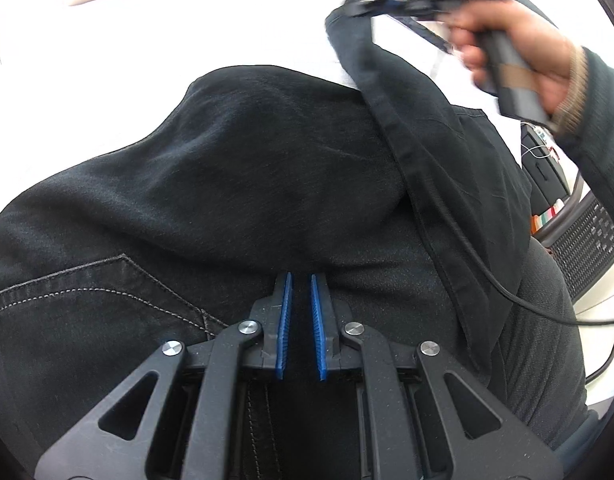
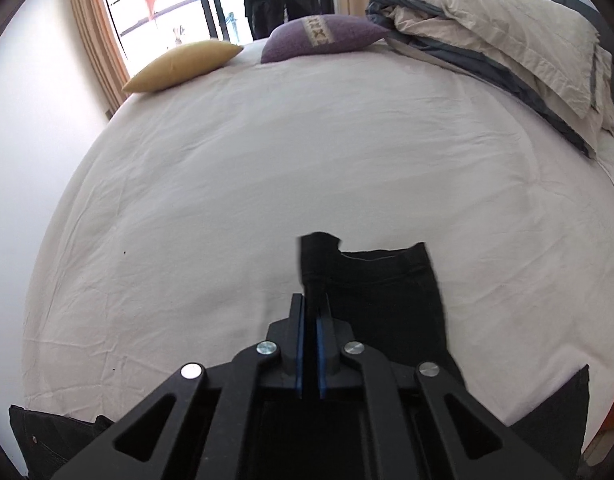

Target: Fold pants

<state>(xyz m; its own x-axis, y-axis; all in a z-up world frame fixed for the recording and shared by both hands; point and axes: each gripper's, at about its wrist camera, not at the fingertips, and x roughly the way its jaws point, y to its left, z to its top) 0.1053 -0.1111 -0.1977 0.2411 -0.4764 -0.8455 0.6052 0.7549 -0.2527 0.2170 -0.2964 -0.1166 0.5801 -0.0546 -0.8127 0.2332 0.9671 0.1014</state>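
Black pants point(image 1: 235, 168) lie spread over the white bed sheet point(image 1: 227, 32), with a stitched back pocket point(image 1: 107, 296) at the lower left. My left gripper point(image 1: 301, 278) points down at the pants near the waist. Its blue pads point(image 1: 286, 320) stand close together with dark fabric pinched between them. In the right wrist view, my right gripper point(image 2: 310, 300) is shut on a leg's hem end point(image 2: 319, 256), which sticks out past the fingertips. The left wrist view shows a hand point(image 1: 519, 52) holding that right gripper point(image 1: 375, 0) up, with the leg point(image 1: 411, 128) hanging from it.
A yellow pillow point(image 2: 183, 66) and a purple pillow point(image 2: 323, 36) lie at the far edge of the bed point(image 2: 267, 160). A folded duvet point(image 2: 507, 48) sits at the far right. A cable point(image 1: 487, 268) trails across the pants on the right, near a mesh chair point(image 1: 587, 236).
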